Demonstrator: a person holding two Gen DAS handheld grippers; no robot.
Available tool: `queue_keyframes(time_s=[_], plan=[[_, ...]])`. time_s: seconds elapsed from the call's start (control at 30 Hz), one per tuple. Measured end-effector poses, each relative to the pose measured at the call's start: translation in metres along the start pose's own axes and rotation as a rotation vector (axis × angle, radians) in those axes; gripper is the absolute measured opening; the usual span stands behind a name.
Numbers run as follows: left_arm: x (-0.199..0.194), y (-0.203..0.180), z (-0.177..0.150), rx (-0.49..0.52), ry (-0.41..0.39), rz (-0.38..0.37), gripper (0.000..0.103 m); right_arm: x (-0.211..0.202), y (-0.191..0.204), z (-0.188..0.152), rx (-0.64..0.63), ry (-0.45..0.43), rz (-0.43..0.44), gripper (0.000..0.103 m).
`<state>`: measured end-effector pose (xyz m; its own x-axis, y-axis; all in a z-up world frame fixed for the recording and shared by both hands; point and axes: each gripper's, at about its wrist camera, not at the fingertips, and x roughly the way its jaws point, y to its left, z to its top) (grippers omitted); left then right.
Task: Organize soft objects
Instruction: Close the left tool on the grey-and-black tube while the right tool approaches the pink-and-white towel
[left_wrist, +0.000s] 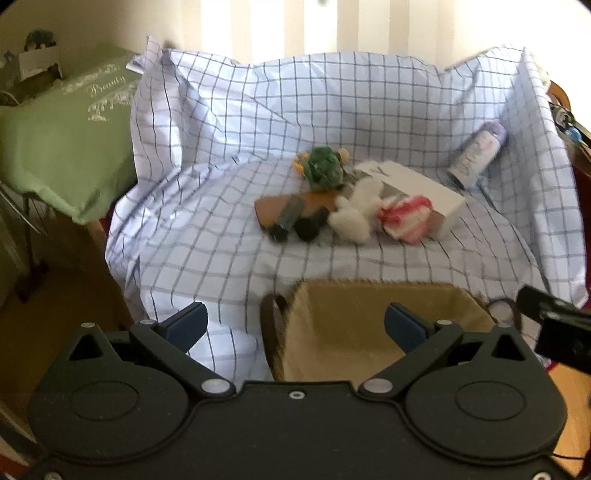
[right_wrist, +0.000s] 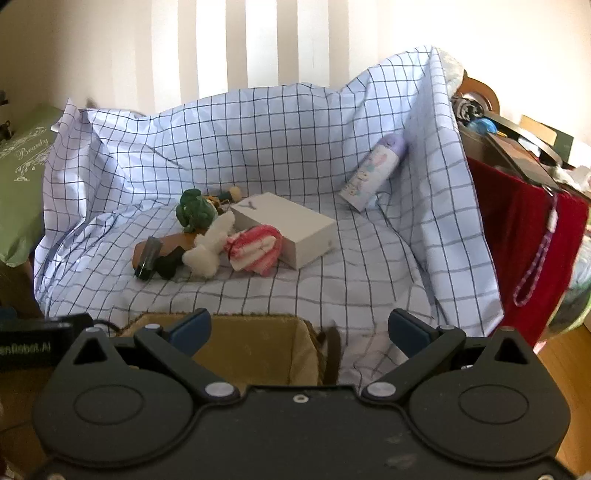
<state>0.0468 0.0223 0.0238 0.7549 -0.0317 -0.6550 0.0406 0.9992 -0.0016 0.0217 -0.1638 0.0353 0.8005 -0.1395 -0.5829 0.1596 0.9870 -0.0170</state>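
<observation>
Both the left gripper (left_wrist: 295, 325) and the right gripper (right_wrist: 299, 328) are spread wide and empty, low in frame above the tan fabric basket (left_wrist: 369, 325). The soft items, a white plush (right_wrist: 207, 247), a pink striped cloth (right_wrist: 255, 249) and a green plush (right_wrist: 194, 212), lie mid-frame on the checked sheet (right_wrist: 258, 147), packed against a white box (right_wrist: 291, 229). Risk: a wide grasp could catch the box or sheet along with the target.

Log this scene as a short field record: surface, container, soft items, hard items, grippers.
surface: checked sheet
container: tan fabric bin, near edge, nothing visible inside
soft items: white plush toy, pink-and-white striped cloth, green plush toy
hard items: white box, purple-capped bottle lying at back right
left gripper: open, empty
right gripper: open, empty
</observation>
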Motion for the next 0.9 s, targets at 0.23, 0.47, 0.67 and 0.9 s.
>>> queue_keyframes(time_s=[0.23, 0.47, 0.67, 0.9], plan=[[0.044, 0.013, 0.027, -0.025, 0.045, -0.008, 0.098, 0.031, 0.012, 0.021, -0.012, 0.041, 0.053, 0.102], [0.085, 0.026, 0.050, -0.054, 0.087, -0.014, 0.097, 0.075, 0.024, 0.038, -0.012, 0.122, 0.071, 0.102], [0.116, 0.029, 0.069, -0.038, 0.100, -0.011, 0.097, 0.114, 0.040, 0.050, -0.030, 0.154, 0.059, 0.100], [0.147, 0.029, 0.091, -0.020, 0.107, -0.009, 0.097, 0.157, 0.057, 0.065, -0.001, 0.185, 0.062, 0.092]])
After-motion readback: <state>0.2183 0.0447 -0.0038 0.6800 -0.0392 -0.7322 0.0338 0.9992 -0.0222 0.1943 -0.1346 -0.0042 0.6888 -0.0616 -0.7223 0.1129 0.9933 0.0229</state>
